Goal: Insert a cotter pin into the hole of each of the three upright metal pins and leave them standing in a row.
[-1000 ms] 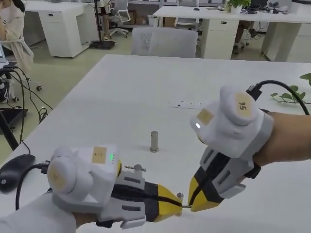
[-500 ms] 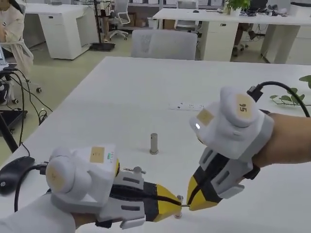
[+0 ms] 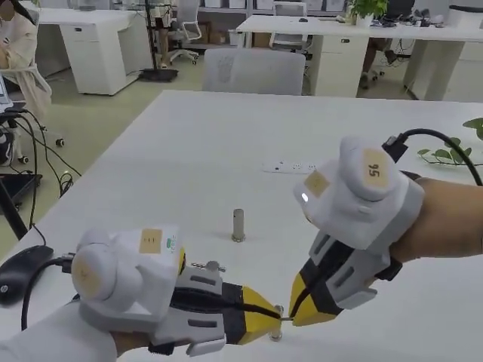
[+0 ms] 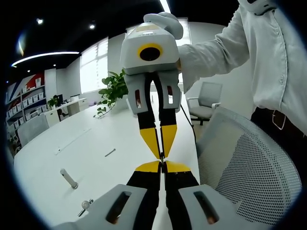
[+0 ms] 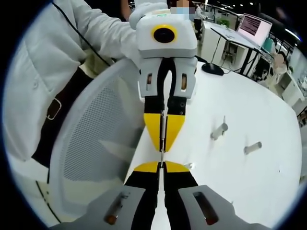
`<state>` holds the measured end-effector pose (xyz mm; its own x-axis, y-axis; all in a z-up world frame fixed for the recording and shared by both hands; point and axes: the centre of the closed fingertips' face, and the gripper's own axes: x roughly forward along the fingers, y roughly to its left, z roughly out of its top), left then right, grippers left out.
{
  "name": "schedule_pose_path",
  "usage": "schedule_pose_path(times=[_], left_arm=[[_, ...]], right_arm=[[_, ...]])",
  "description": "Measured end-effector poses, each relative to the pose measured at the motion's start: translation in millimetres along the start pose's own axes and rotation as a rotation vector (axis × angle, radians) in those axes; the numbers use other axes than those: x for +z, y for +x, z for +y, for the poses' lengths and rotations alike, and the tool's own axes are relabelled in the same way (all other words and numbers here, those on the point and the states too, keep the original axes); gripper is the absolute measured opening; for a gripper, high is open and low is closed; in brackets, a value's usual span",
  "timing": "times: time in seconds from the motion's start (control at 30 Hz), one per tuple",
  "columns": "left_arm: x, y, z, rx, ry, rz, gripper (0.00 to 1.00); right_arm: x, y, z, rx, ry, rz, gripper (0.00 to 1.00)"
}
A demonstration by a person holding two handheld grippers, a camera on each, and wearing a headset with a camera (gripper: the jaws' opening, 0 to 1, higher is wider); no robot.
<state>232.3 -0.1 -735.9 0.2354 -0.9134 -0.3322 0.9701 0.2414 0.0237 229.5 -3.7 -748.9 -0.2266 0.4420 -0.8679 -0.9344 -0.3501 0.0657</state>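
L gripper [image 3: 269, 321]: jaws closed on a metal pin [image 5: 163, 125], gripped lengthwise btwn the yellow pads. R gripper [image 3: 294, 317] sits tip-to-tip w/ it, jaws pinched narrow on a cotter pin [image 3: 285, 320] whose end meets the held pin's top. Beyond both tips, well apart, a bare upright pin [image 3: 238, 225]. Nearer, beside the L gripper's body, a second upright pin [image 3: 213, 266] w/ thin wire across its head. All on a white table [image 3: 189, 166].
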Motion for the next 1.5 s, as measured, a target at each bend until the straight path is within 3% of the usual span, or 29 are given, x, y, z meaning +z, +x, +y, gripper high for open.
schedule_pose_path(times=[0.37, 0.83, 1.1, 1.5], left_arm=[[-3.5, 1.5, 5.0, 0.02, -0.037, -0.004, 0.07], [-20.9, 5.8, 14.4, 0.054, -0.101, 0.01, 0.16], [-40.5, 11.2, 28.3, 0.093, -0.115, 0.055, 0.17], [-79.5, 26.2, 44.1, 0.133, -0.127, 0.15, 0.17]], right_arm=[[-6.2, 0.2, -1.0, -0.016, 0.027, -0.003, 0.03], [-28.5, -3.1, -4.3, -0.044, 0.093, -0.006, 0.03], [-40.6, -5.4, -6.9, -0.075, 0.143, -0.004, 0.03], [-57.1, -5.4, -13.2, -0.14, 0.243, 0.0, 0.03]])
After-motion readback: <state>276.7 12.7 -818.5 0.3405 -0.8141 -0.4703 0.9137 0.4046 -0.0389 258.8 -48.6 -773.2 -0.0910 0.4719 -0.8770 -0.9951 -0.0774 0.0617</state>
